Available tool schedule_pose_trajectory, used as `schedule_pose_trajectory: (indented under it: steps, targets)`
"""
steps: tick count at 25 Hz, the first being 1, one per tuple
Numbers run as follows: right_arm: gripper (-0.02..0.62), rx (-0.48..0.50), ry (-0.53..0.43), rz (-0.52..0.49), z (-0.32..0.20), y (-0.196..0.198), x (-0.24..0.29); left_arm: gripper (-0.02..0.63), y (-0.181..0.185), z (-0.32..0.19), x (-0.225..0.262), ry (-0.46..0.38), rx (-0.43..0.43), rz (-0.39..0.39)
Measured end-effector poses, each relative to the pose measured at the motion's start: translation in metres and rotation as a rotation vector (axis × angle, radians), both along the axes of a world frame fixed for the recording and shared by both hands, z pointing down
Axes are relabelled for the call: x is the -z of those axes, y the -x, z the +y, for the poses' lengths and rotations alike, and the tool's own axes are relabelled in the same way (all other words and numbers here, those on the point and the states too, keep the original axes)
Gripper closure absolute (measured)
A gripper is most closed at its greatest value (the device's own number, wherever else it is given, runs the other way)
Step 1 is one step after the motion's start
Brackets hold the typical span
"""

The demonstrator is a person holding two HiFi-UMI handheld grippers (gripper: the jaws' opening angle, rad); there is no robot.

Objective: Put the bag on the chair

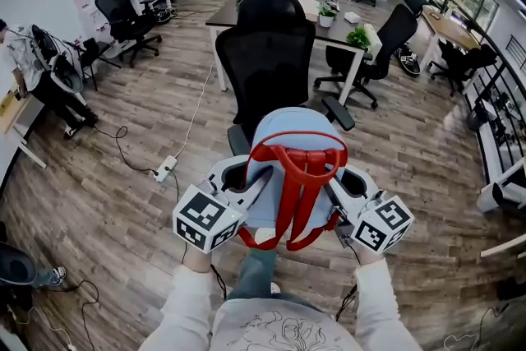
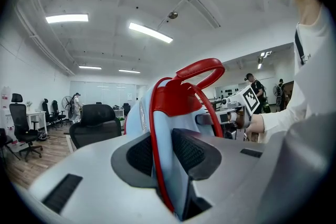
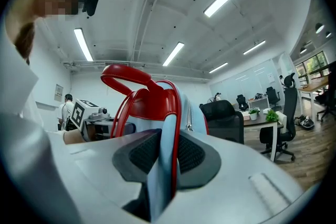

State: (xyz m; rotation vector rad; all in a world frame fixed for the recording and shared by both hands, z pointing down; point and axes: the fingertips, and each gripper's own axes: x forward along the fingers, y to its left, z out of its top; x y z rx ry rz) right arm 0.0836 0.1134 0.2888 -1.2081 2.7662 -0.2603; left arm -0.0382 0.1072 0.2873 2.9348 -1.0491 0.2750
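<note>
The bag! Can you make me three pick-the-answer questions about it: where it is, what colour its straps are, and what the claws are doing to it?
1. Where is the bag?
A) lying on the floor
B) held between the two claws, near the black chair
C) on a desk

2. What colour are its straps?
A) green
B) yellow
C) red

3. What are the left claw and right claw doing?
A) both shut on the bag
B) both open and empty
C) only one grips it

Answers:
1 B: the head view shows a claw at each side of it.
2 C: red loops show in every view.
3 A: each gripper view shows the pads pressing on the bag's edge.
</note>
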Motion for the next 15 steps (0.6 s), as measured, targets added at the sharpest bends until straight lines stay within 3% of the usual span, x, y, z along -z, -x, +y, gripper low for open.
schedule_pose_trajectory:
  steps: [15]
  targets:
    - [0.508,-0.06,0.02,0.02,-0.173,-0.018,-0.008,0.508,-0.019,-0.179,-0.01,0.029,-0.052,0.012]
